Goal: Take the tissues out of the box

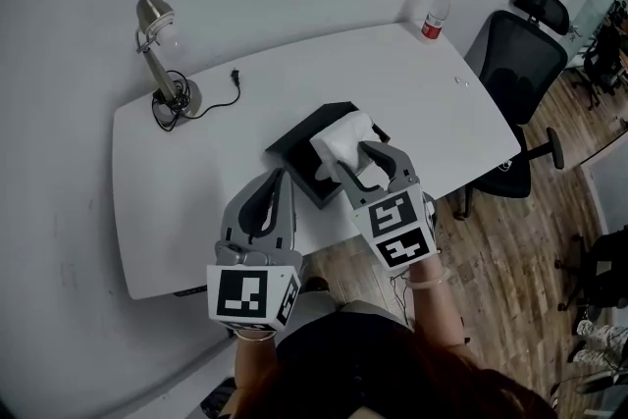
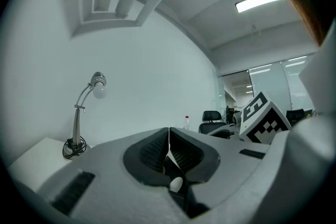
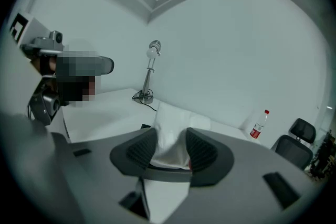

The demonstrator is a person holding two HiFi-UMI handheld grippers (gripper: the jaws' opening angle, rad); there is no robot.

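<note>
Desk lamp (image 1: 162,54): far left on the white table (image 1: 196,201), cord trailing toward the middle, well clear of the action.
Left gripper (image 1: 280,177): jaws pressed together with nothing between them, held level just beside the box's near-left edge. I can't say whether it touches the box.
Tissue box (image 1: 294,150): black, flat on the table at centre, near the front edge.
Tissues (image 1: 343,140): 1 white wad standing up out of the box, lower end apparently in the opening.
Right gripper (image 1: 358,164): jaws partly apart and clamped on that wad, both ribbed pads biting into the paper, tilted down toward the box.
Bottle (image 1: 436,15) and office chair (image 1: 515,64): at the far right, out of play.
Step in hand: looks like the pull itself, tissues gripped and not yet free of the box.
Next move: I'd say a straight lift with the right, while the left presses the box down so it doesn't ride up with the paper.
</note>
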